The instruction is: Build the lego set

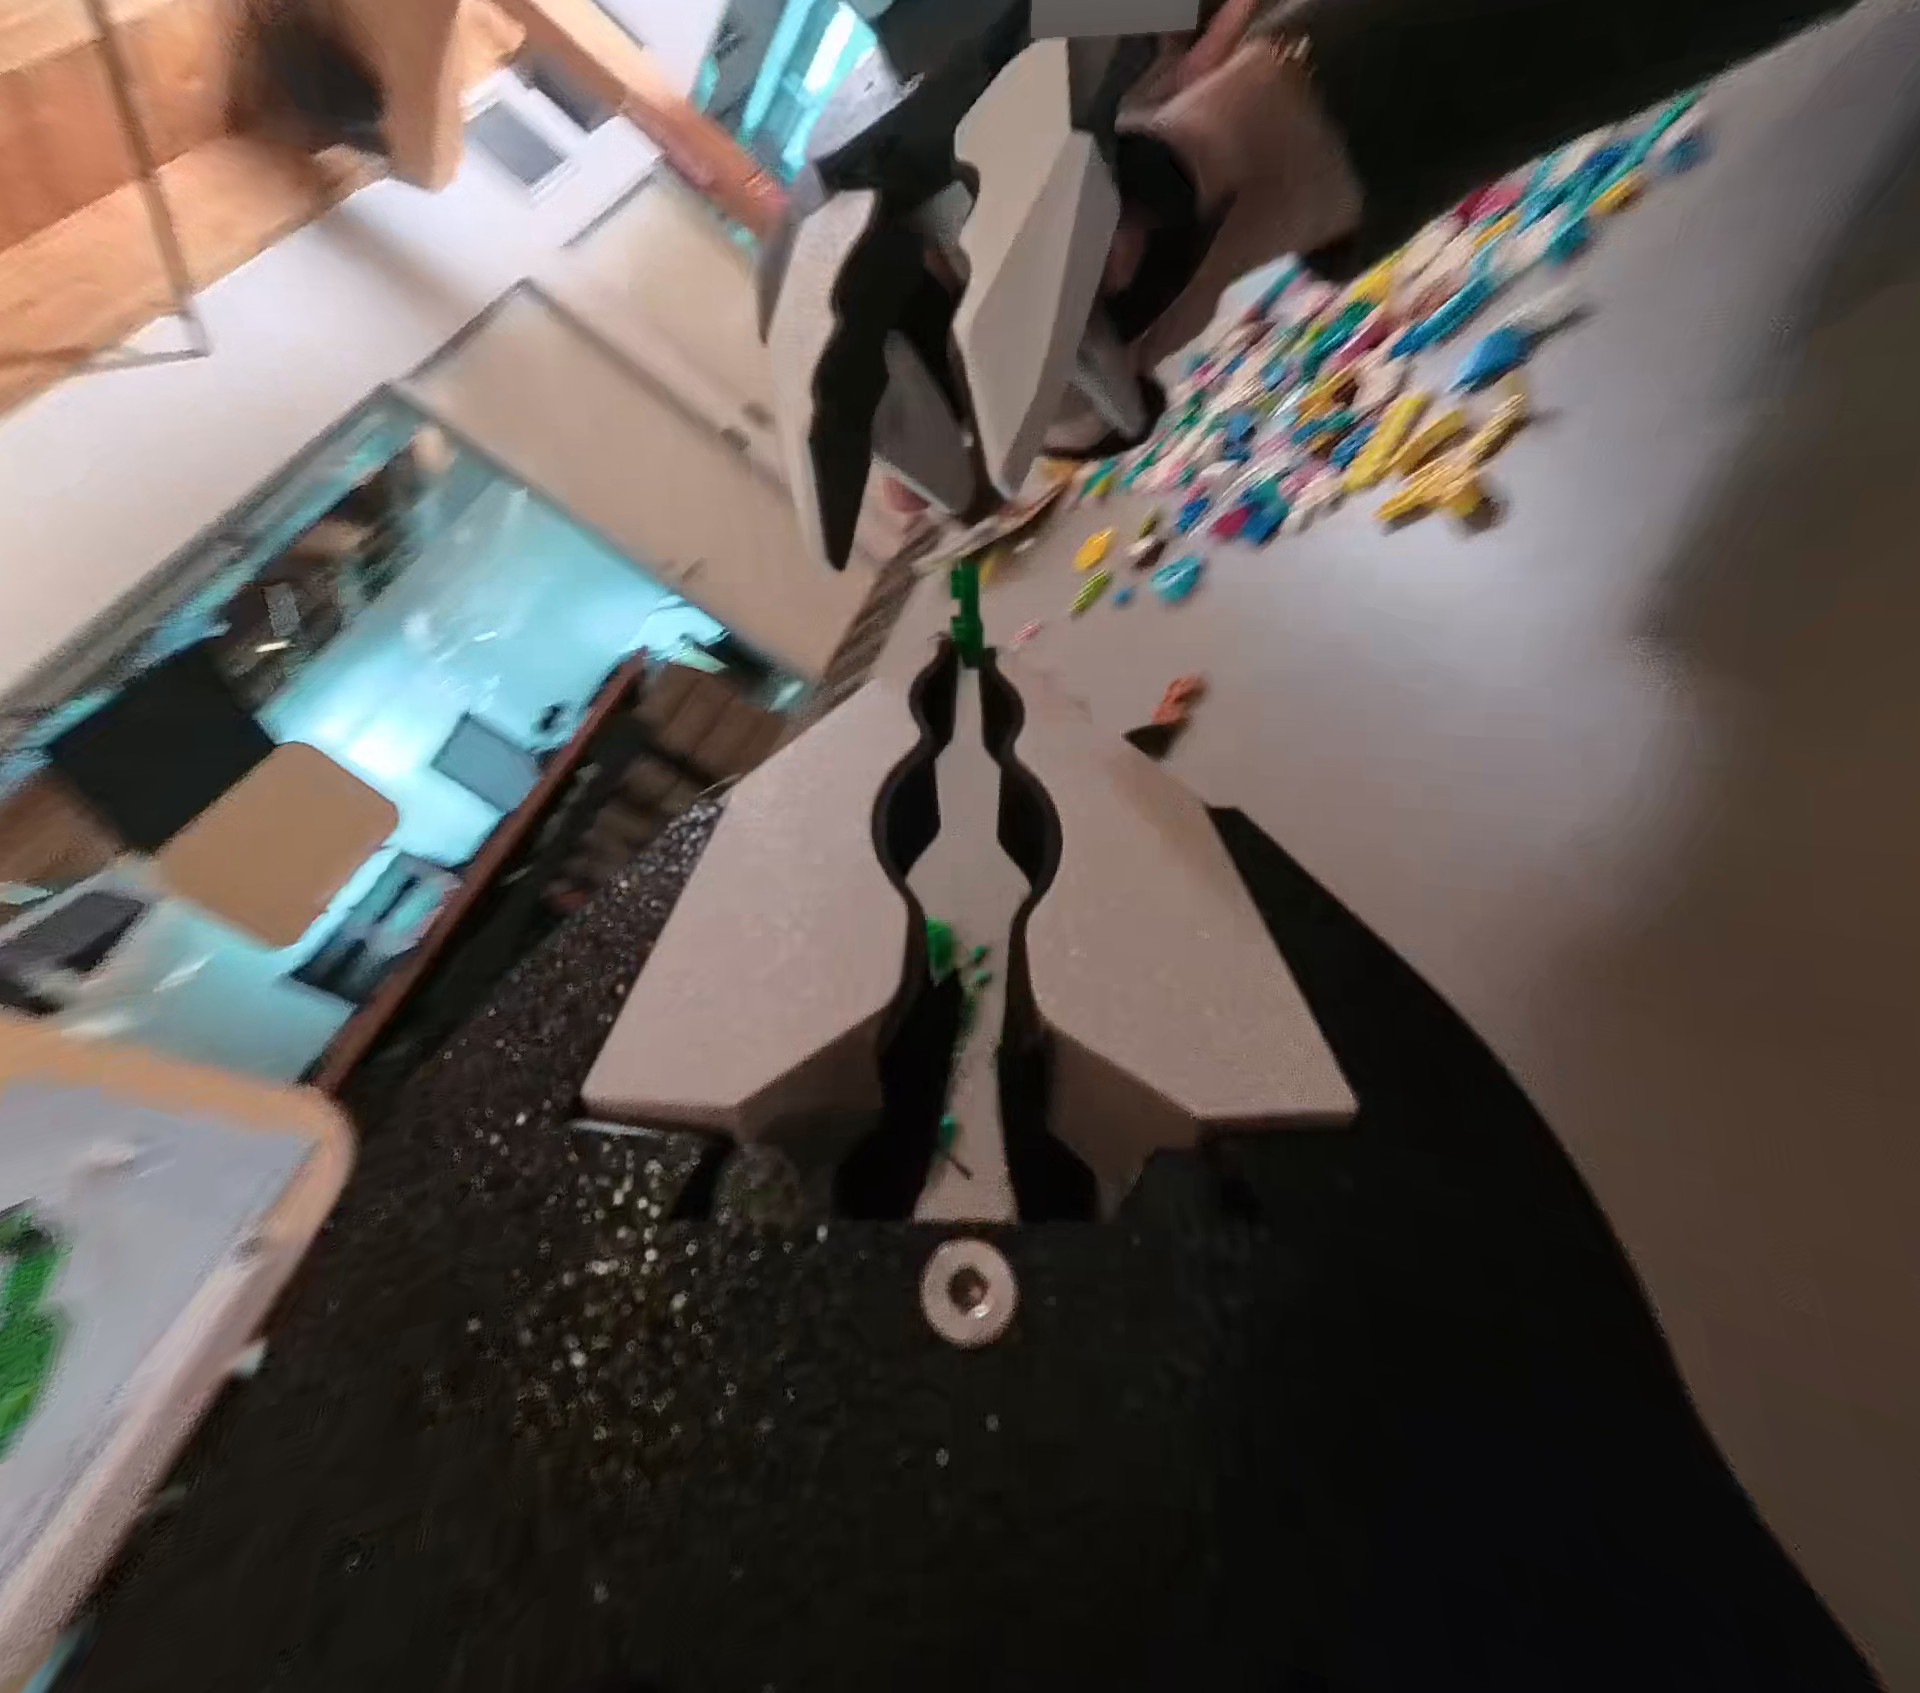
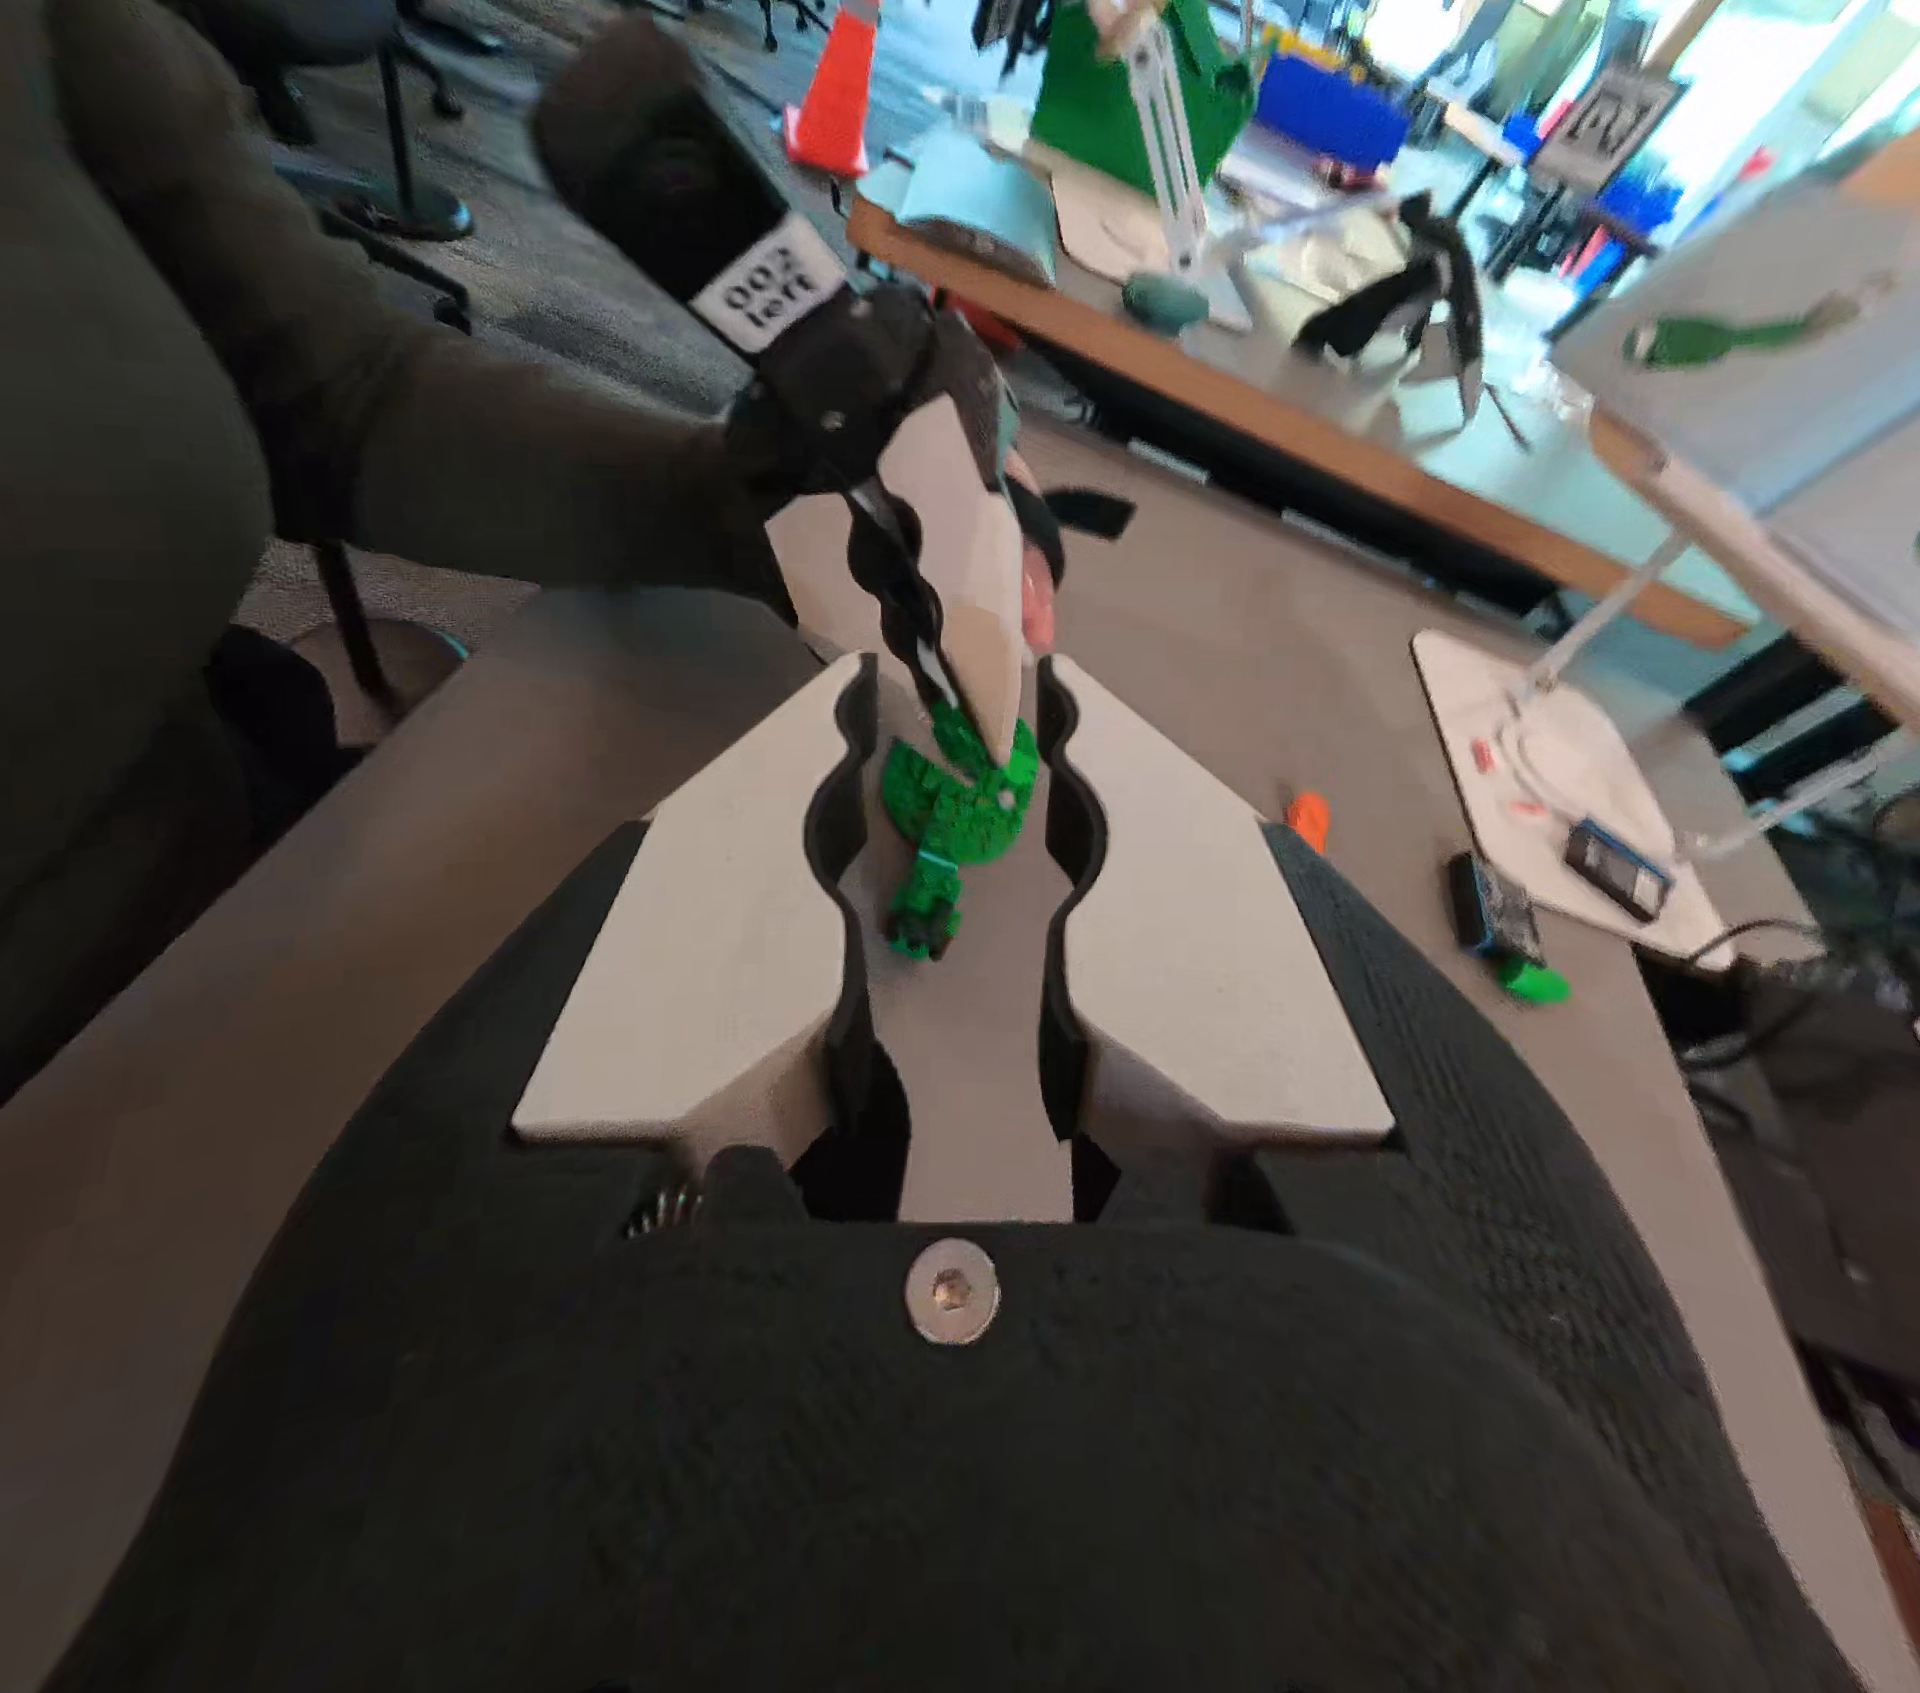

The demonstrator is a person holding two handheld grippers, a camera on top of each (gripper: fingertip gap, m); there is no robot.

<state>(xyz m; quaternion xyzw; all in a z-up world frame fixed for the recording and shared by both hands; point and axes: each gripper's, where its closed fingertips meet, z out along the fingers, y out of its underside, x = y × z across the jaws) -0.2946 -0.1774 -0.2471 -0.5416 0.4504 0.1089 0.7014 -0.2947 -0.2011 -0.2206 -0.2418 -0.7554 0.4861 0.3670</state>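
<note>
A green lego assembly (image 2: 956, 802) of round plates with a stem hanging down is held above the grey table (image 2: 1195, 656). My left gripper (image 2: 971, 734) comes in from the upper left and is shut on its top. In the left wrist view my left gripper (image 1: 966, 661) pinches the assembly (image 1: 966, 609), which is seen edge-on past the fingertips. My right gripper (image 2: 956, 677) is open, with a finger on each side of the assembly and not touching it. It also shows in the left wrist view (image 1: 925, 516), open, just beyond the assembly.
A pile of several loose coloured lego pieces (image 1: 1403, 376) lies on the table behind the right gripper. A lone orange piece (image 2: 1311, 817), a green piece (image 2: 1532, 983) and a small black device (image 2: 1491, 911) lie to the right. A white board with a lamp base (image 2: 1538, 770) stands beyond them. Less than 4 cm separates the two grippers' tips. From either gripper's tips it is about 35 cm to the green piece (image 2: 1532, 983).
</note>
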